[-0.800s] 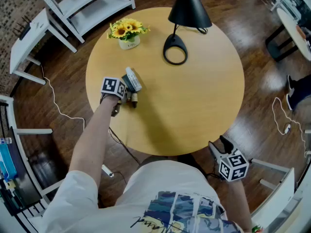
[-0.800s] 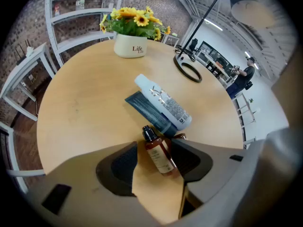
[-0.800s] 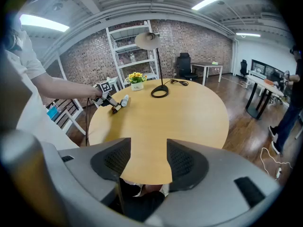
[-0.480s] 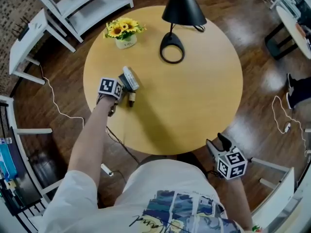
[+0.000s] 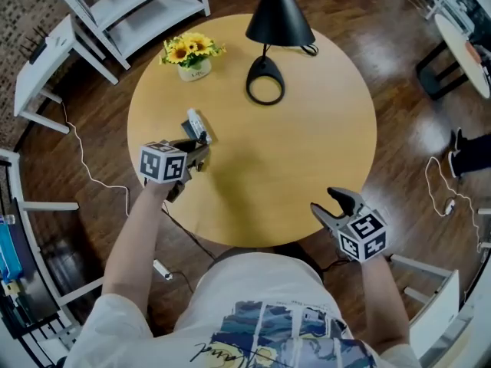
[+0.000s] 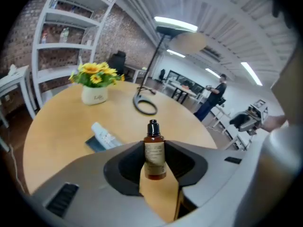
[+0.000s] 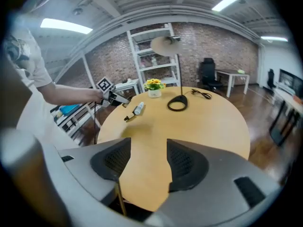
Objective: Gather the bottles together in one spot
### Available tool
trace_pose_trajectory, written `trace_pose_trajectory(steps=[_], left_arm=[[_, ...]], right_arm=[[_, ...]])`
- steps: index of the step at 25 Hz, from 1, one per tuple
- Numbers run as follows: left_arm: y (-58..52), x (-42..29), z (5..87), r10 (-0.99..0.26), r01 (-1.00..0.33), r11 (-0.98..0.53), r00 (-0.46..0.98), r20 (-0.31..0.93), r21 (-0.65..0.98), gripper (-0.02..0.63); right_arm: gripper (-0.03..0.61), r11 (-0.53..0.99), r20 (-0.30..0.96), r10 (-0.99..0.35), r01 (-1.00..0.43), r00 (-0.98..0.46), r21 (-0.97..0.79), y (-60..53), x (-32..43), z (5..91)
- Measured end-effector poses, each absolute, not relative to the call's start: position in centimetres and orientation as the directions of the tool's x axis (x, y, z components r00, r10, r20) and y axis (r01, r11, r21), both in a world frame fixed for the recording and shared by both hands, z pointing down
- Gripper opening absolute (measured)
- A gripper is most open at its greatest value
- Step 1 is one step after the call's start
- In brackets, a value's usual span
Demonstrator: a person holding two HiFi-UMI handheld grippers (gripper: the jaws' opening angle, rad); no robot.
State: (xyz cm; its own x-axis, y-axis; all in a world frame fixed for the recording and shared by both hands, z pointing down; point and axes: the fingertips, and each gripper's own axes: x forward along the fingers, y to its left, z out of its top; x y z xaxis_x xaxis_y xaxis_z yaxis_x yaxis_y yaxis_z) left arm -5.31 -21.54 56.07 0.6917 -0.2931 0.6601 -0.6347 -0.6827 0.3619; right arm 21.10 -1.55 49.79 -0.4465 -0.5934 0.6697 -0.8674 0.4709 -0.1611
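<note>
On the round wooden worktop [image 5: 307, 152] there are two bottles. One small amber bottle [image 6: 154, 150] with a black cap is pinched between the jaws of the left claw [image 5: 199, 152], over the worktop's left part. One white bottle [image 5: 196, 123] lies on its side just beyond that claw. One pot of yellow flowers [image 5: 189, 54] and one black desk lamp [image 5: 280, 25] stand at the far side, apart from both bottles. The right claw [image 5: 328, 204] hangs at the near edge, angled downward, jaws spread with nothing between them.
</note>
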Motion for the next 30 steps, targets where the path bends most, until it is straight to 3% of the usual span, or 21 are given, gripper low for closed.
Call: trace_pose_trajectory(steps=[3,6,9,14,25,30], left_arm=[[-19.2,0.4,52.5,-0.227,-0.465,-0.829,0.788,0.572,0.311,0.132],[-16.2,5.1,49.5,-0.099,-0.26,-0.934,0.848,0.521,0.246,0.132],[-13.3,7.6,47.9,0.04,-0.083,-0.973,0.857,0.514,0.213,0.132],[-10.8,10.0,46.2,0.163,0.056,-0.968,0.883,0.441,0.245,0.132],[-11.0,10.0,46.2,0.244,0.121,-0.938,0.896,0.371,0.326,0.132],[-11.7,9.9,47.3,0.196,0.056,-0.941,0.893,0.405,0.333,0.138]], right_arm=[[0.255,0.713,0.699,-0.497,-0.701,-0.515,-0.01,-5.1,19.3,47.1],[0.198,0.881,0.744,-0.413,-0.437,-0.525,0.181,-8.4,17.1,44.3],[0.129,0.932,0.758,-0.36,-0.184,-0.544,0.311,-10.3,14.0,42.0],[0.129,0.952,0.807,-0.184,0.103,-0.56,0.289,-10.9,10.2,41.5],[0.1,0.938,0.87,0.001,0.303,-0.493,0.171,-11.4,8.7,44.8],[0.092,0.942,0.885,0.025,0.306,-0.465,0.134,-11.8,9.1,45.8]])
